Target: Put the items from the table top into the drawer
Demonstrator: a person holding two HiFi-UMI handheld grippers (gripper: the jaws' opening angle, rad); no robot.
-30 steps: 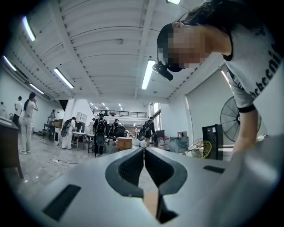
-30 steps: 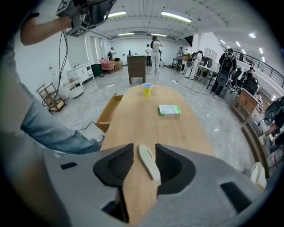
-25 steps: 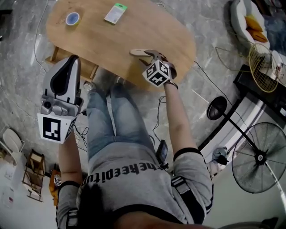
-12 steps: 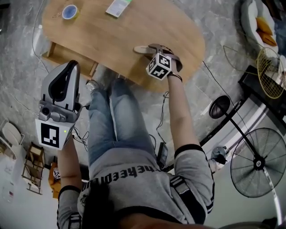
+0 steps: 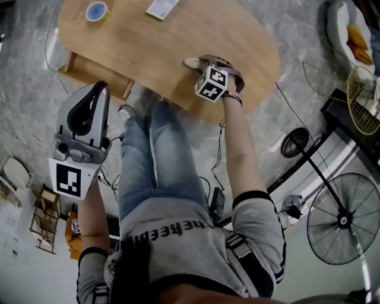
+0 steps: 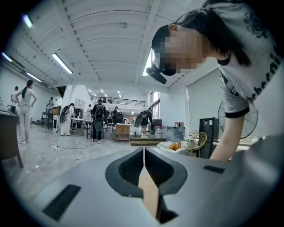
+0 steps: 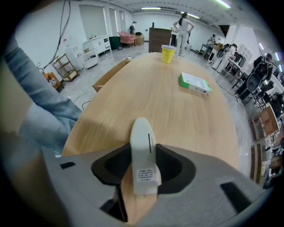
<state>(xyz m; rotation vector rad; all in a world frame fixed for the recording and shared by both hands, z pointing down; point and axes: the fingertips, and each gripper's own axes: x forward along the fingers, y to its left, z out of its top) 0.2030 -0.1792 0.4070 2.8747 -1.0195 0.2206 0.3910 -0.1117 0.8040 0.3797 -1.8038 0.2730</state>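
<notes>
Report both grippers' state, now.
Left gripper: closed, empty.
Right gripper: jaws have just been closing, now gripping the white device on the table.

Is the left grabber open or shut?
Shut. In the left gripper view, the left gripper has its two jaws pressed together along the middle, with nothing between them.

The table (image 5: 148, 53) is showing pale honey wood grain, and on it the device (image 7: 143, 146) is showing white with a thin dark slit and a printed label, the box (image 7: 195, 83) green and white, the tape roll (image 5: 96, 10) blue and yellow. The left gripper (image 5: 98, 89) is showing light grey with black pads and a black-and-white square marker, while the person (image 5: 237, 160) is wearing blue jeans (image 5: 154, 160) and a grey top (image 5: 190, 249) with black lettering.
</notes>
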